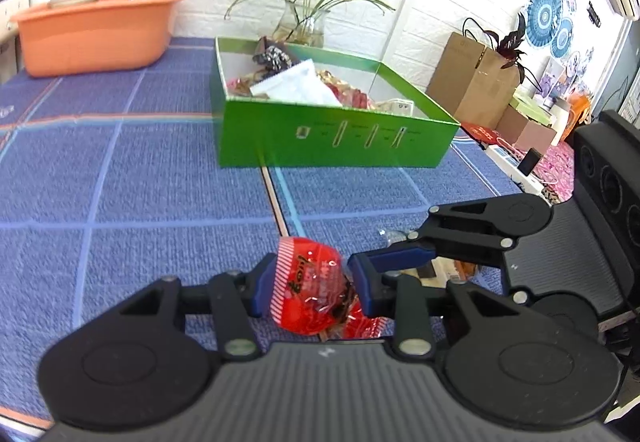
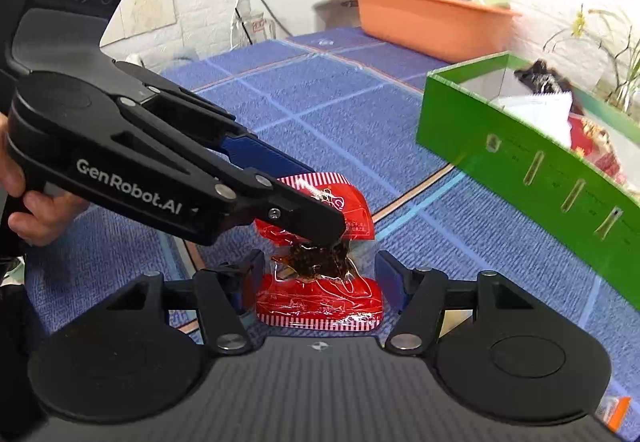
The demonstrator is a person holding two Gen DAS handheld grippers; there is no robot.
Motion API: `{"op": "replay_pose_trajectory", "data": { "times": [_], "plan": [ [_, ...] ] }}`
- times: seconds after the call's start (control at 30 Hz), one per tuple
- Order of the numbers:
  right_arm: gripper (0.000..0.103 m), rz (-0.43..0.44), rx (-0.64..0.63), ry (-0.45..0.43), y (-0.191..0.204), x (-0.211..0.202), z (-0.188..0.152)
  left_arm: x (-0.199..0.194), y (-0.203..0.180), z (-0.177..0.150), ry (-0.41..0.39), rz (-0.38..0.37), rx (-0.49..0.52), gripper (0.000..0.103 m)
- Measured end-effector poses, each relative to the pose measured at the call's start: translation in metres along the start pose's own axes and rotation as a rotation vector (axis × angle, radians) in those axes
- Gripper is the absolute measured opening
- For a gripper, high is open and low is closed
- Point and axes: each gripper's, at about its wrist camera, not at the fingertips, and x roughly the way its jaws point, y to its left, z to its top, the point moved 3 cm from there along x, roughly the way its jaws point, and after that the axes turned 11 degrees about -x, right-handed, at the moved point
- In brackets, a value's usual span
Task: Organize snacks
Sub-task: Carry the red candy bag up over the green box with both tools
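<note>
While the left gripper [image 1: 310,282] clamps the red snack packet [image 1: 312,286] just above the blue cloth, the green box [image 1: 336,137] waits ahead. From the right wrist, the right gripper [image 2: 320,278] stands apart around the packet, so carrying it boxward seems next.

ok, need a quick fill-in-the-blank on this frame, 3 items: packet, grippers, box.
1. The left gripper is shut on a ____ snack packet.
2. The right gripper has its jaws ____ on either side of that packet, not pressing it.
3. The snack box on the blue cloth is ____ in colour.

Missing words: red; open; green
</note>
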Motion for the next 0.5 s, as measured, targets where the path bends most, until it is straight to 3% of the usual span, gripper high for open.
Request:
{"op": "replay_pose_trajectory", "data": {
  "times": [0.13, 0.3, 0.5],
  "plan": [
    [0.100, -0.044, -0.001, -0.049, -0.003, -0.006, 0.005, -0.005, -0.008, 0.005, -0.039, 0.038, 0.060, 0.014],
    [0.100, -0.077, 0.010, -0.093, -0.005, -0.013, 0.003, -0.006, -0.009, 0.015, -0.043, 0.021, 0.055, 0.013],
    [0.100, -0.145, 0.047, -0.135, -0.022, -0.019, 0.007, 0.001, -0.027, 0.040, -0.056, 0.012, 0.116, 0.012]
  ]
}}
